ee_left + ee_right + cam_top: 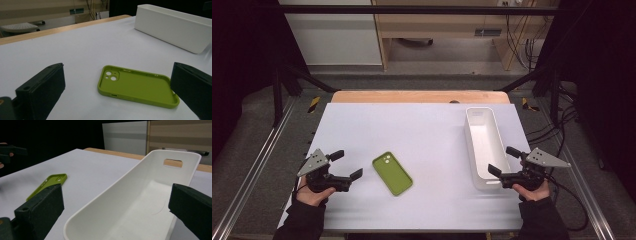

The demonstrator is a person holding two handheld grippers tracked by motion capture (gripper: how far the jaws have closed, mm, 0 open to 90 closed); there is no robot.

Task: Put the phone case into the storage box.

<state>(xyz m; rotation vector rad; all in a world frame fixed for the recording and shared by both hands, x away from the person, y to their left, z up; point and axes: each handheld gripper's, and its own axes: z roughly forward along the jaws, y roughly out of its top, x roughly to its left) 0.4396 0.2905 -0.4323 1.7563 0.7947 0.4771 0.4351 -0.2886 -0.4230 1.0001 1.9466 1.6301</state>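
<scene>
Lying flat on the counter [422,125], the green phone case [392,173] may skid away from the open left gripper [348,164]; the open right gripper [504,161] could nudge the white bin [483,146].

table: the table [422,130] has a flat, pale top, with a long near edge.
wood strip: a brown wood strip [419,96] runs along the far edge of the table.
floor: the grey floor [257,135] lies all around the table.
rails: one shiny metal rail [257,165] runs beside the left edge, and another [584,185] beside the right edge.
tape: a yellow and black tape mark [314,104] sits by the far left corner.
shelf: a wooden shelf [437,25] stands well past the far edge.
white board: a white board [332,40] stands next to the shelf.
wires: black wires [524,45] hang past the far right corner.
</scene>
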